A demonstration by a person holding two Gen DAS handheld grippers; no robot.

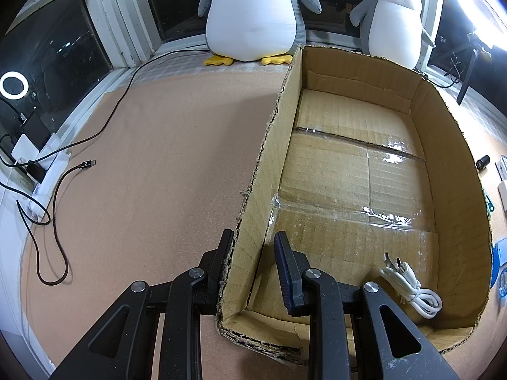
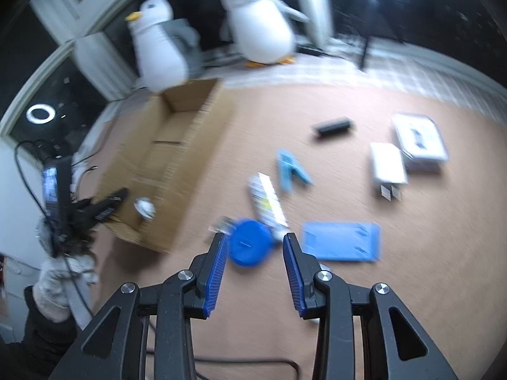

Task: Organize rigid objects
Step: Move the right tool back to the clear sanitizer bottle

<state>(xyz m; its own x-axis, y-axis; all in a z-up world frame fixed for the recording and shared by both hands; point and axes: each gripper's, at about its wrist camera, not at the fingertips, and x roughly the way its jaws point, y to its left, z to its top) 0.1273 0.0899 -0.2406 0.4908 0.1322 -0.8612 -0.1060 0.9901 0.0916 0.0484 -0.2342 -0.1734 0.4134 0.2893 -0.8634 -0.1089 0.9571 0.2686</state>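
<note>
While our left gripper (image 1: 253, 262) straddles the near left wall of the cardboard box (image 1: 450, 145), its jaws stand apart, one finger outside the wall and one inside; the outer finger lies against the cardboard, but we cannot tell whether the inner one touches it. The box sits open on the brown mat (image 1: 152, 164), and a coiled white cable (image 1: 412, 288) lies on its floor in the near right corner, to the right of the inner finger. A dark cable (image 1: 60, 196) loops over the mat at the far left, and two plush penguins (image 1: 253, 15) stand beyond the box by the window.

Our right gripper (image 2: 255, 253) hangs over the mat to the right of the box, jaws wide apart with nothing between the pads. This view is blurred, so fine detail is lost. A round blue lid (image 2: 250, 242) lies just ahead of the fingertips, roughly centred in the gap but lower, on the mat. Beyond it a white tube (image 2: 267, 199) lies slanted, its near end close to the lid. A flat blue packet (image 2: 340, 240) lies just right of the right finger. Farther off we see a blue clip-shaped piece (image 2: 290, 171), a black bar (image 2: 334, 126), a small white box (image 2: 388, 166) and a larger white box (image 2: 420, 141) at the far right. In this same view a gloved hand (image 2: 60, 272) holds the left gripper at the box's near corner.
</note>
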